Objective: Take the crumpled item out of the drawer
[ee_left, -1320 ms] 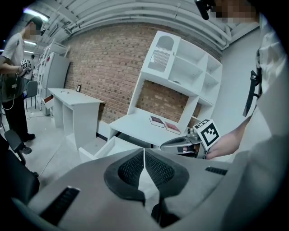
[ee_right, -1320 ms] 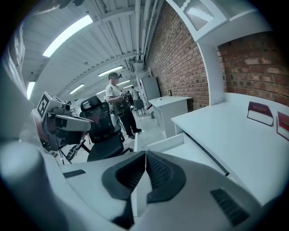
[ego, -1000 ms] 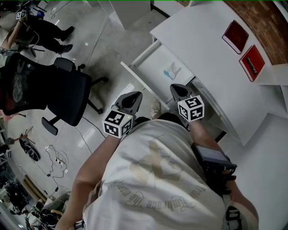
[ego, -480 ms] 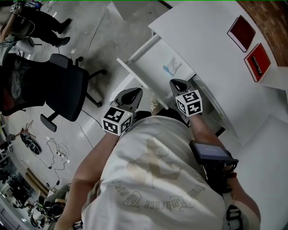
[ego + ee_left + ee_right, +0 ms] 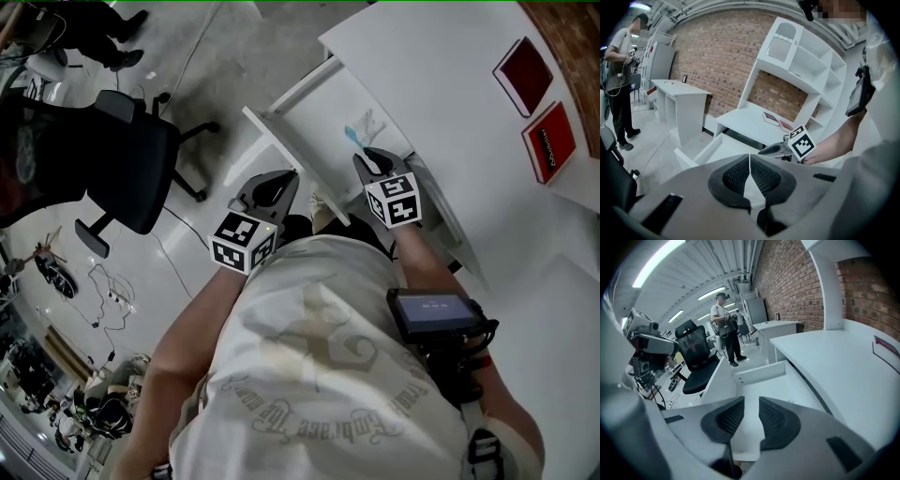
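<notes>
The crumpled item (image 5: 361,138), a small white and pale-blue wad, lies on the floor of the open white drawer (image 5: 314,117). My right gripper (image 5: 368,157) hangs over the drawer's near end, its tip just short of the wad. Its jaws have just been opening and stand open with nothing between them (image 5: 751,401); the wad is hidden in the right gripper view. My left gripper (image 5: 279,180) is outside the drawer front, to the left, and its pads meet, so it is shut (image 5: 750,157). The left gripper view shows the right gripper (image 5: 774,150) above the drawer (image 5: 717,145).
The white desk top (image 5: 441,112) carries two red books (image 5: 523,66) (image 5: 553,141) at its far right. A black office chair (image 5: 122,159) stands on the floor left of the drawer. Another person (image 5: 724,329) stands farther off. Cables lie on the floor (image 5: 103,281).
Both grippers have come down and forward toward the drawer. The right gripper's tip now reaches over the drawer, close to the wad.
</notes>
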`<state>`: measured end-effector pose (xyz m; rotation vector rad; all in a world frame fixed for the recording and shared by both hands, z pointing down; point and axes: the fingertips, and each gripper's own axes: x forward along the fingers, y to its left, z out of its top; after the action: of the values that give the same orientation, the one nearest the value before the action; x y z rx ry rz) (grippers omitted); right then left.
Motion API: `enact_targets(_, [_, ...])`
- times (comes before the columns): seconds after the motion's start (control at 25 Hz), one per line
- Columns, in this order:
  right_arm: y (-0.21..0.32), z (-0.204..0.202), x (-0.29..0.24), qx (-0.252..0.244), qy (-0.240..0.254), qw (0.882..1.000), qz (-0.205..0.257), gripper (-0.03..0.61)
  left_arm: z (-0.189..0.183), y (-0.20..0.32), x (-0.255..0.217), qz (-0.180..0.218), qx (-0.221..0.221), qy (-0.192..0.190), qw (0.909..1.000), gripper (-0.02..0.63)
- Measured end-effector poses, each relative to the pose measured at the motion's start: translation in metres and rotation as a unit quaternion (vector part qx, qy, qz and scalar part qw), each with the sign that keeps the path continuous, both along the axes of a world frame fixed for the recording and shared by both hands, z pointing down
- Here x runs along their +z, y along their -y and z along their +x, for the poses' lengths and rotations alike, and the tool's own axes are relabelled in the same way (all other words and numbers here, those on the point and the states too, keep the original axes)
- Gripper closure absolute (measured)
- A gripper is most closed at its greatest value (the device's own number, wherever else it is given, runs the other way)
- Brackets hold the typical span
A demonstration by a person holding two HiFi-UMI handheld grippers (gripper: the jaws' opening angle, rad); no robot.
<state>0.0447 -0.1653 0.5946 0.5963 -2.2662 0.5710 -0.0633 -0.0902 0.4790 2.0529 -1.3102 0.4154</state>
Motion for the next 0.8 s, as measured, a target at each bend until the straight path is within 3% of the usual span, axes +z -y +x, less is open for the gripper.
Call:
enact_targets(0.48, [0.010, -0.005, 0.039, -0.012, -0.048, 0.999, -0.019, 0.425, -0.004, 0.015, 0.015, -0.009, -0.012, -0.007, 0.9999, 0.588])
enact_targets(0.8, [0.023, -0.007, 0.072, 0.000, -0.086, 0.996, -0.027, 0.425, -0.010, 0.013, 0.034, -0.025, -0.021, -0.014, 0.9993, 0.586])
